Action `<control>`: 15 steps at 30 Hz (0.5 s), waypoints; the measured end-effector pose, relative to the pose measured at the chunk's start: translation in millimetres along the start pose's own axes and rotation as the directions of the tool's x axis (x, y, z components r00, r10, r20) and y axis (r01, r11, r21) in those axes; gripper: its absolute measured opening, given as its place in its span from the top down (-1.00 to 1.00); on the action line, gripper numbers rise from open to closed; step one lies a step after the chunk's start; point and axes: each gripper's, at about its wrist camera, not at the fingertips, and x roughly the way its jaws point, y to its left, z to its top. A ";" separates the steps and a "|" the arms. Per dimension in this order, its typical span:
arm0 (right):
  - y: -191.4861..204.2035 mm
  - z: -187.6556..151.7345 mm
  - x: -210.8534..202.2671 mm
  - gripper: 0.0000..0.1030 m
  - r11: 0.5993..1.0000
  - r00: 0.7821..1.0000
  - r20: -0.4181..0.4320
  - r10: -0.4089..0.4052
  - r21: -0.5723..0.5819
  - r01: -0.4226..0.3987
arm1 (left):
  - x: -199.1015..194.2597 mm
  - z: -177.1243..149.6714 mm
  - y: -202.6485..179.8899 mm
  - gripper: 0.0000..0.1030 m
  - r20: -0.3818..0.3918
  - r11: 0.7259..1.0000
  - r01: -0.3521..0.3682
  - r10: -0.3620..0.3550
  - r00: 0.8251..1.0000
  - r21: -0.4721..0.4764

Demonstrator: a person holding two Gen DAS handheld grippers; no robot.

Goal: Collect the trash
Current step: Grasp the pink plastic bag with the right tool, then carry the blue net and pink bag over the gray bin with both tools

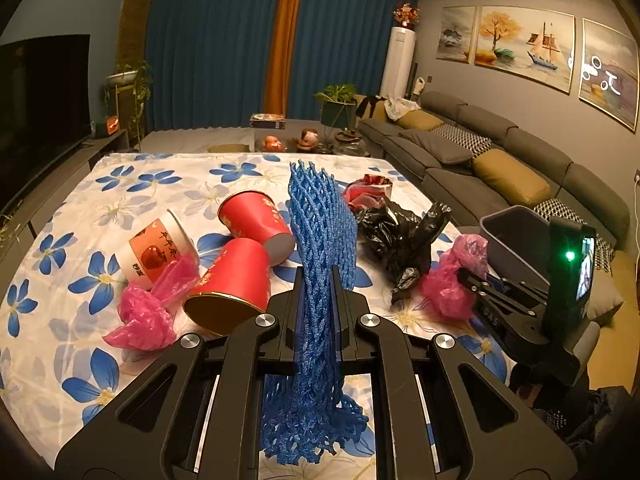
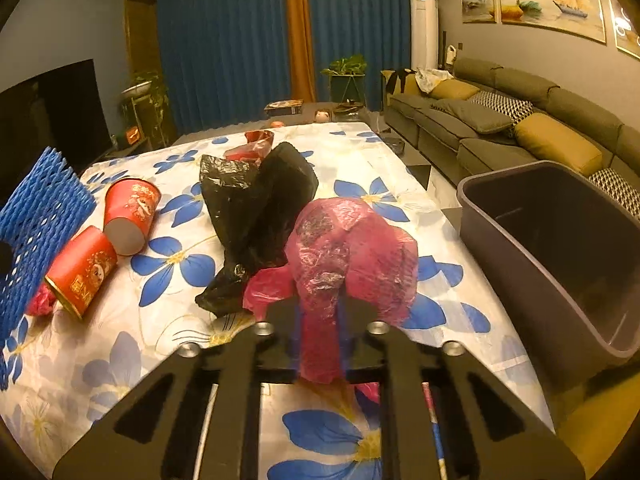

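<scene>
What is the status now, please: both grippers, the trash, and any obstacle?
Left gripper shut on blue foam net. Right gripper shut on pink plastic bag. Grey bin open beside table. Black bag lies close behind.

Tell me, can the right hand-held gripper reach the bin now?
Probably yes. The right hand-held gripper holds a pink bag, and the open bin stands just beside it with nothing between.

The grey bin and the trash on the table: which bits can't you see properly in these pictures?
- Grey bin: its floor is too dark in the right wrist view; the right gripper covers part of it in the left wrist view.
- Blue foam net: cut off by the left edge in the right wrist view.
- Black bag: its near side hides behind the pink bag.
- Pink bag: its lower end is hidden by the right gripper.
</scene>
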 end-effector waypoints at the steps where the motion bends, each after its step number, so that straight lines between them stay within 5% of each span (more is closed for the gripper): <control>1: -0.5 0.0 -4.3 0.78 1.000 1.000 0.008 0.002 0.000 -0.002 | -0.5 0.2 0.2 0.80 0.002 1.000 -0.003 0.003 1.000 0.001; 15: -3.8 2.1 -81.5 0.79 0.999 0.987 0.158 0.031 -0.020 -0.028 | -22.2 4.8 -21.5 0.80 0.038 0.999 0.011 -0.013 0.999 0.036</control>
